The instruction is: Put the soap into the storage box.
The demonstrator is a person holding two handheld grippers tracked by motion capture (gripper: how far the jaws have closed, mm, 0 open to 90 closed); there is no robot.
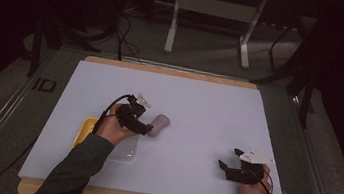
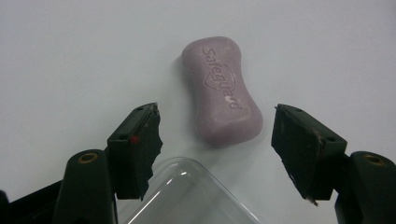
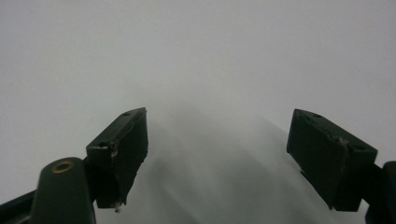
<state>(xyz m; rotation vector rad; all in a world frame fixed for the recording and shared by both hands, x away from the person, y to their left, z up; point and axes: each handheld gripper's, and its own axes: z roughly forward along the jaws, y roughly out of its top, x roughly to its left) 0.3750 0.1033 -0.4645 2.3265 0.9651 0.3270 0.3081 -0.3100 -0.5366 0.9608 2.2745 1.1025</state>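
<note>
Fingers [image 2: 140, 140], left gripper [image 2: 217, 144]: spread wide, nothing between the pads; they stand on either side of the near end of the soap bar without touching it.

Fingers [image 3: 119, 149], right gripper [image 3: 219, 158]: likewise wide apart and empty, over bare white surface at the right of the counter [image 1: 199, 100], well apart from the other items.

Item 1: soap bar [image 2: 222, 91], pale purple, waisted shape, "Safeguard" embossed on top. Lies flat on the white counter, just ahead of the left gripper, its long axis running away from the fingers and slightly skewed.

Item 2: clear plastic lid or tray [image 2: 187, 196], rounded corner visible below the left fingers, near the soap but apart from it. In the high view a yellow dish [image 1: 84, 130] sits beside it, partly under the forearm.

Handling note, soap: likely rigid, fairly light and smooth, prone to slipping if pinched on its rounded ends. Best taken across the narrow waist, pads square to the long sides. The current opening looks ample for that width.
</note>
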